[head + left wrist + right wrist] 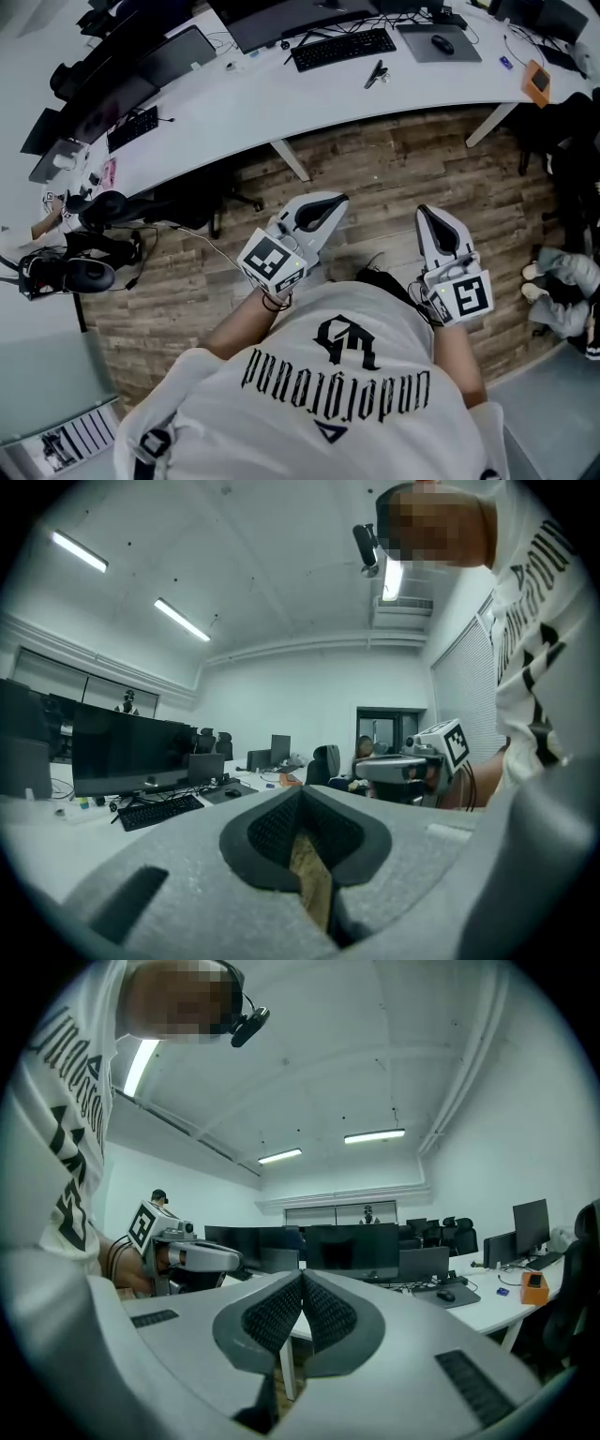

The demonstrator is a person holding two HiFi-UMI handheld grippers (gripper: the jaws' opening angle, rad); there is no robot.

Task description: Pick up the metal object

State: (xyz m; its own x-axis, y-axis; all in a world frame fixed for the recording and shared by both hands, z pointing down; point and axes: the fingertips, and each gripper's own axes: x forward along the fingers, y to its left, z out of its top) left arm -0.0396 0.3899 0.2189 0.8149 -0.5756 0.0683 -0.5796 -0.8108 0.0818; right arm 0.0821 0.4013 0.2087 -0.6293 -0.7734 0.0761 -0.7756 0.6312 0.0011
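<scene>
Wood floor (394, 178): wide strip between you and the desk, so you stand well back with nothing in reach.
White desk (309, 108): long curved top across the upper head view; carries the target, monitors and keyboards.
Left gripper (335, 201): you hold it level at chest height, pointing at the desk. Jaws closed tip to tip, nothing between them.
Right gripper (424, 212): same level carry, jaws fully closed, empty. Both look like a rest pose, approach not yet begun.
Keyboard (342, 49): black, a handy landmark; the target lies just to its right.
Mouse pad (439, 42): grey, on the target's other side.
Metal object (377, 74): on the desk between keyboard and mouse pad, well apart from both grippers. Small, dark, slim, lying slanted; probably a clip or plier-like tool, too small to tell.
</scene>
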